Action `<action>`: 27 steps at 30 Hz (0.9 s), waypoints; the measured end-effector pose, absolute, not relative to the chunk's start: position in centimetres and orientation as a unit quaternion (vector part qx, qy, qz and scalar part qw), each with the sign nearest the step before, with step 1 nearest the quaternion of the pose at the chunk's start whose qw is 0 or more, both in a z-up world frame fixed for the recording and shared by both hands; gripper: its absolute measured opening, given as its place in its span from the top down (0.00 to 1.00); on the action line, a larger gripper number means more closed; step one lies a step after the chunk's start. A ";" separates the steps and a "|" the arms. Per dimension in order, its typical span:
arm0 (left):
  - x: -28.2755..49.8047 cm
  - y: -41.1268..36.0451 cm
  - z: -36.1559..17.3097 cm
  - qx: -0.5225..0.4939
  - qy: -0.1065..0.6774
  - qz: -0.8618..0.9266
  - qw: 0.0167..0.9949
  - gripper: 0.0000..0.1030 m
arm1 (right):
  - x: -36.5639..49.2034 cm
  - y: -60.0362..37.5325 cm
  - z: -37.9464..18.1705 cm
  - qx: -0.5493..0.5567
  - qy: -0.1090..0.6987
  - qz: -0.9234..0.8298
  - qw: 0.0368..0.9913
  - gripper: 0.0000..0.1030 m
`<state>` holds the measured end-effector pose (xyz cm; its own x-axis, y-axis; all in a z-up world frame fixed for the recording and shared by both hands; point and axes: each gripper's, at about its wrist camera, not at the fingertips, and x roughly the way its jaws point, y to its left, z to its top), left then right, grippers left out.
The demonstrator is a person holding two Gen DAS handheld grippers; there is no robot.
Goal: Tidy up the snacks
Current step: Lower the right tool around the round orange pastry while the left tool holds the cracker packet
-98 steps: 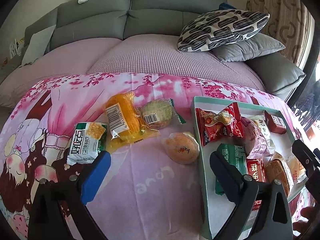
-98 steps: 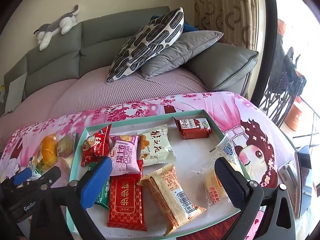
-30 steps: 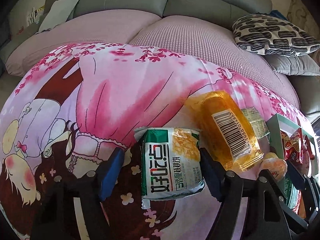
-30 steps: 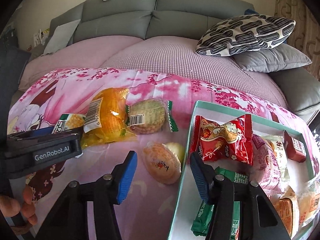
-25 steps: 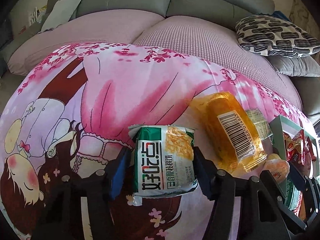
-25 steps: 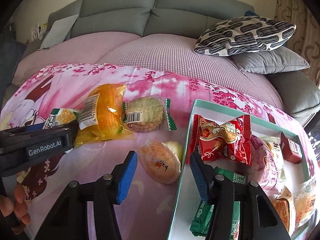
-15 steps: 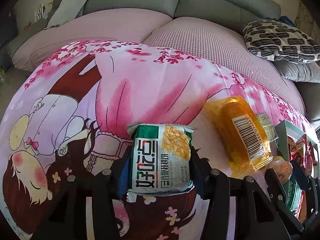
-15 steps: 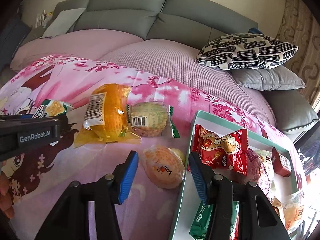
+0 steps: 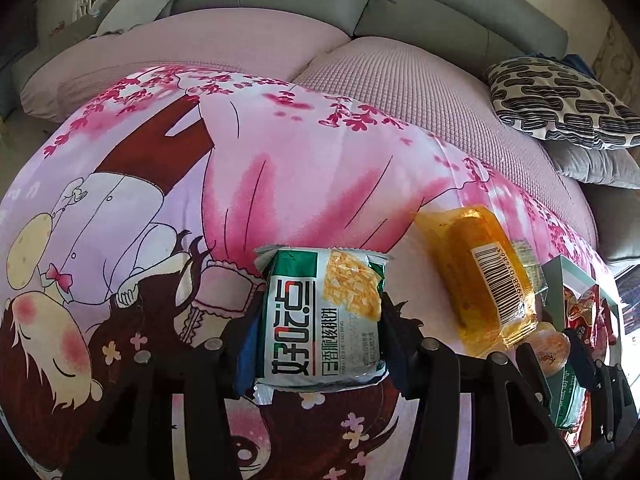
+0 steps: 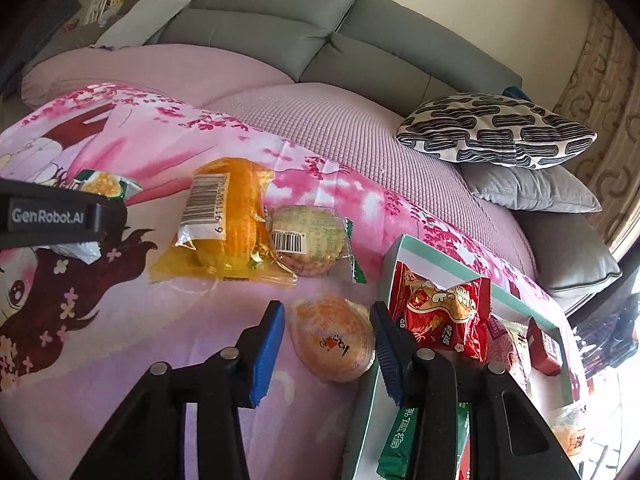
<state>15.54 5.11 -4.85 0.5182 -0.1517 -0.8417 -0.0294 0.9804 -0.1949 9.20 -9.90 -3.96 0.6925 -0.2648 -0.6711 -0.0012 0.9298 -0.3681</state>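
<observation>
My left gripper (image 9: 316, 340) is shut on a green and white cracker packet (image 9: 322, 316), its fingers pressing both sides. The packet also shows at the left of the right wrist view (image 10: 102, 184). My right gripper (image 10: 326, 348) is open, its fingers on either side of a round orange jelly cup (image 10: 334, 338) without touching it. A yellow cake packet (image 10: 228, 224) and a round biscuit packet (image 10: 310, 240) lie on the pink cloth. A teal tray (image 10: 394, 256) at the right holds several snacks, a red packet (image 10: 440, 312) among them.
A grey sofa (image 10: 320, 32) with a purple cover stands behind the table. A patterned cushion (image 10: 496, 132) and a grey cushion (image 10: 528, 188) lie at the right. The left gripper body (image 10: 52, 218) crosses the left edge of the right wrist view.
My left gripper has closed on the cracker packet and lifted it slightly. My right gripper has moved left from over the tray, come down around the jelly cup and narrowed.
</observation>
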 end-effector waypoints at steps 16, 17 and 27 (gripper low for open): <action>15.7 6.2 -4.9 -0.119 0.490 -0.043 0.863 0.47 | 10.2 -7.9 -5.8 -0.270 0.407 -0.125 0.864 0.54; 15.7 6.1 -4.9 -0.118 0.490 -0.044 0.863 0.47 | 10.2 -7.9 -5.8 -0.274 0.406 -0.126 0.863 0.54; 15.5 6.5 -4.7 -0.129 0.487 -0.037 0.863 0.50 | 9.5 -8.3 -4.9 -0.243 0.395 -0.119 0.878 0.56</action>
